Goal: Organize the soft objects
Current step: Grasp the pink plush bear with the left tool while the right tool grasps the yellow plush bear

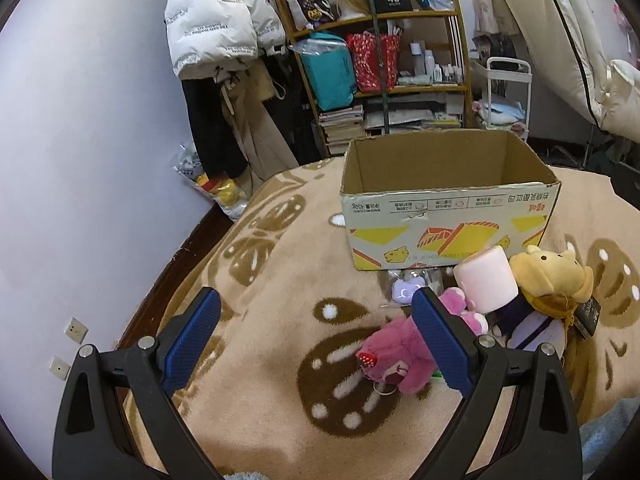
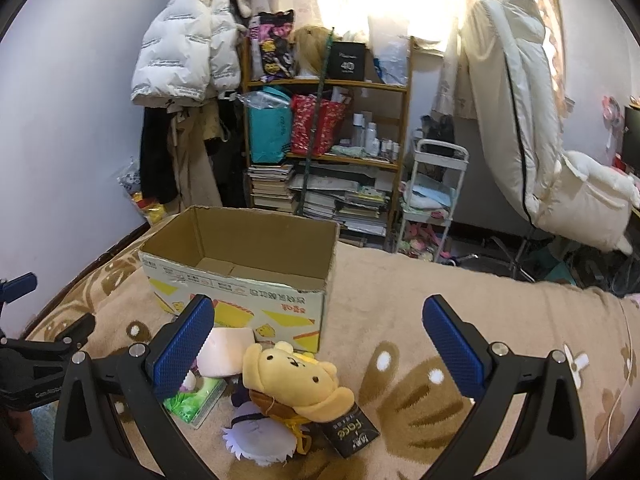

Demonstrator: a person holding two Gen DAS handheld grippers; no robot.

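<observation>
Left wrist view: left tool (image 1: 316,316) spread wide, nothing held. Pink plush (image 1: 394,354) lies on blanket (image 1: 280,264) just inside right finger, partly behind it. Pink roll (image 1: 486,280) and yellow bear (image 1: 548,276) further right; cardboard box (image 1: 448,208) open beyond pile.

Right wrist view: right tool (image 2: 318,336) spread, nothing held. Yellow bear (image 2: 292,380) low between fingers, nearer left one, long axis slanting down-right. Box (image 2: 240,268) ahead-left. Judgement: right tool nearer bear, left nearer pink plush.

The left gripper's (image 1: 316,308) right finger hides part of the pink plush (image 1: 394,354); the box's (image 1: 448,236) print is unreadably small.
</observation>
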